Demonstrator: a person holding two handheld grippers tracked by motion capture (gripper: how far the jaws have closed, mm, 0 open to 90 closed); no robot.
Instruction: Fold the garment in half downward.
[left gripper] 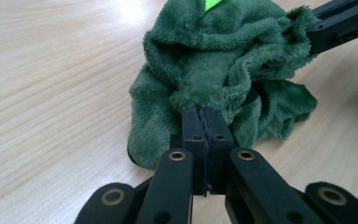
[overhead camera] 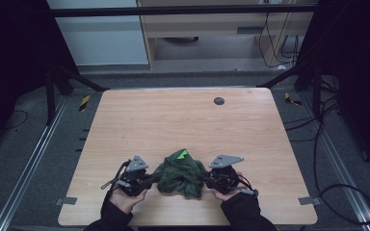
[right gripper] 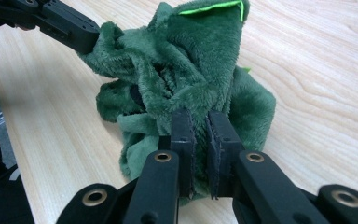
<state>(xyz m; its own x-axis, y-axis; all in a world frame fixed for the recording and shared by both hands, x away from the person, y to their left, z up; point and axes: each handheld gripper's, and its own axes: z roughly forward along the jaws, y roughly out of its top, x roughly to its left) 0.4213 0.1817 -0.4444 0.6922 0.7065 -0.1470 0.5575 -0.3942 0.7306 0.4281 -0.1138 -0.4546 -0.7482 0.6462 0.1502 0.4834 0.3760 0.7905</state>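
A crumpled green plush cloth (overhead camera: 180, 172) lies near the 6 o'clock edge of the wooden table (overhead camera: 173, 120), with the left gripper (left gripper: 204, 119) pinching its 9 o'clock side, the right gripper (right gripper: 199, 123) pinching its 3 o'clock side, and a small dark disc (overhead camera: 218, 100) well apart toward 12 o'clock.

From my seat, the green plush cloth (overhead camera: 180, 172) is bunched so tightly that I cannot tell its shape or how many layers each gripper has pinched, and its top runs off the upper edge of the left gripper view. In the high view my forearms are cut off by the bottom edge, and the small dark round mark (overhead camera: 218, 100) near the table's far edge is too small for me to identify. The left gripper (left gripper: 206, 122) hides the fold it bites, as does the right gripper (right gripper: 199, 135).
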